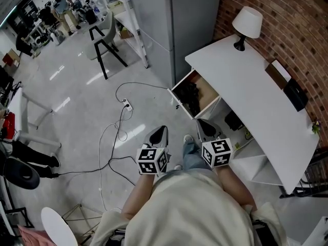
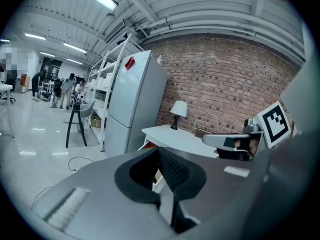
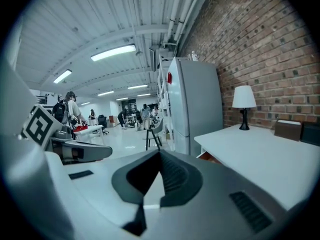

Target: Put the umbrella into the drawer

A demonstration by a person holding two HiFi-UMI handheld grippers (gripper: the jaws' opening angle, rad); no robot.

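Head view: I am seeing the umbrella [image 1: 188,97] lying inside the open drawer [image 1: 209,93], well apart from both grippers.
Left gripper view: left gripper [image 2: 161,176] is showing jaws pressed together, empty.
Right gripper view: right gripper [image 3: 159,179] is doing likewise.

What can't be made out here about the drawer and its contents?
- Head view: the dark mass in the open drawer is too small and dark to identify.
- Left gripper view: the left gripper, jaws shut, covers the drawer; only a sliver shows.
- Right gripper view: the right gripper, jaws shut, blocks the drawer interior; only a brown corner shows.
- Head view: the dark things under the desk are too small and shadowed.
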